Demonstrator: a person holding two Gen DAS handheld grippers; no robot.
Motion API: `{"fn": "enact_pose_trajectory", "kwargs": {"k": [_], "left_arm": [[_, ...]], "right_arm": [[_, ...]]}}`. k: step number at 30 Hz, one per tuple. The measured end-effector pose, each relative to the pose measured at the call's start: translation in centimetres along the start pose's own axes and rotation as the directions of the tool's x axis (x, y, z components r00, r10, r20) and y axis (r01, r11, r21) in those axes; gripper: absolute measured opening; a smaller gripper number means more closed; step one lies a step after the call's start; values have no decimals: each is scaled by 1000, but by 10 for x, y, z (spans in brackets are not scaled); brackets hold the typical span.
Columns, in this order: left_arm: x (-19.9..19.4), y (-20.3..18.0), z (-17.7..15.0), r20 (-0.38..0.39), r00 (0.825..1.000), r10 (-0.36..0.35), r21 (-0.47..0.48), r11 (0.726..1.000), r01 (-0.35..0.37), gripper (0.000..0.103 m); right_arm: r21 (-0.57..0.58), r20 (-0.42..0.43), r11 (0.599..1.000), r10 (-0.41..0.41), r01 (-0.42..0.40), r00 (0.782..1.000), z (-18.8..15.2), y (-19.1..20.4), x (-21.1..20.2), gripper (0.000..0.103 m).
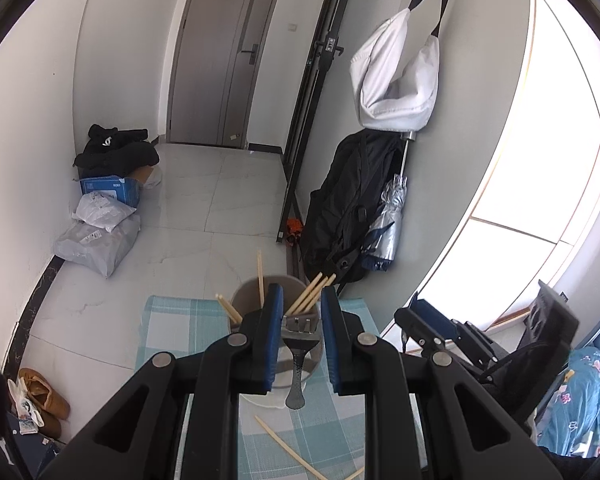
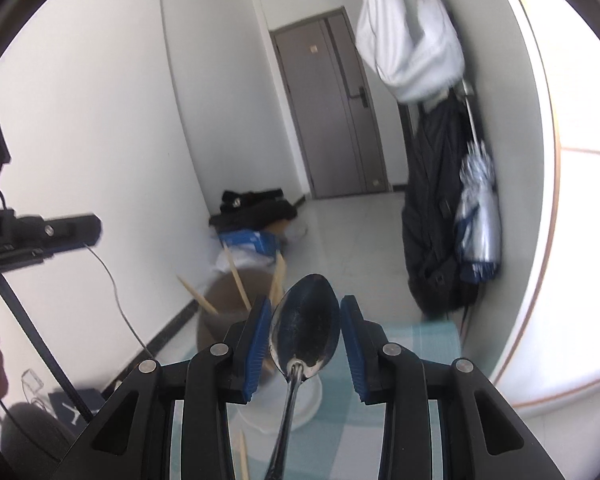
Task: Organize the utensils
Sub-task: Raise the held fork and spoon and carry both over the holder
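Right hand-held gripper (image 2: 305, 334) clamped on spoon (image 2: 305, 326), bowl pointing forward; cup (image 2: 220, 312) sits ahead-left. Left hand-held gripper (image 1: 300, 320) gripping fork (image 1: 298, 334).

A checked blue-green cloth (image 1: 172, 328) covers the small table. On it stands a brown-grey cup (image 1: 256, 292) with chopsticks (image 1: 312, 292) leaning inside, beside a white dish (image 1: 268, 398). Loose chopsticks (image 1: 288, 448) lie flat on the cloth at the near edge. Pale floor tiles (image 1: 220, 208) lie beyond
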State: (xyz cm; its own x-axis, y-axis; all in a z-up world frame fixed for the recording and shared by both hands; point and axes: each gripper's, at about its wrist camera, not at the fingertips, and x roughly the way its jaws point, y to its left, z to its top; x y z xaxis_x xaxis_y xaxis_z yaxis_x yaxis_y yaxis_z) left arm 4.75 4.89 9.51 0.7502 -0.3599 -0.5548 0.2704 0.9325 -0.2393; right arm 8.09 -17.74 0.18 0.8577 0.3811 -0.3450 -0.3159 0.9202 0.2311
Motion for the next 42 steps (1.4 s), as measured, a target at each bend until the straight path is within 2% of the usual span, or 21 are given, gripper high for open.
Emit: {"fn": "enact_pose_trajectory", "kwargs": {"k": [4,9,19,31,42], "left_arm": [[3,5,19,10,1000,0,-11,1000,0,15],[6,8,37,35,999,1,-20,1000,-1,15],[24,18,64,51,999,-15,-29,999,16,15],[61,43,69,2,1000,-8,-73,997,8,15],[72,58,63,-54,998,-7,-91,996,2,15]], "right_arm": [[-16,58,999,30,-29,998,34,11,0,34],[-22,85,998,58,-56,995,67,20,9,34],[-52,154,998,36,-28,987,99,30,40,34],[-78,221,996,-18,36,975,102,30,83,34],[-85,229,996,-12,32,973,84,37,114,34]]}}
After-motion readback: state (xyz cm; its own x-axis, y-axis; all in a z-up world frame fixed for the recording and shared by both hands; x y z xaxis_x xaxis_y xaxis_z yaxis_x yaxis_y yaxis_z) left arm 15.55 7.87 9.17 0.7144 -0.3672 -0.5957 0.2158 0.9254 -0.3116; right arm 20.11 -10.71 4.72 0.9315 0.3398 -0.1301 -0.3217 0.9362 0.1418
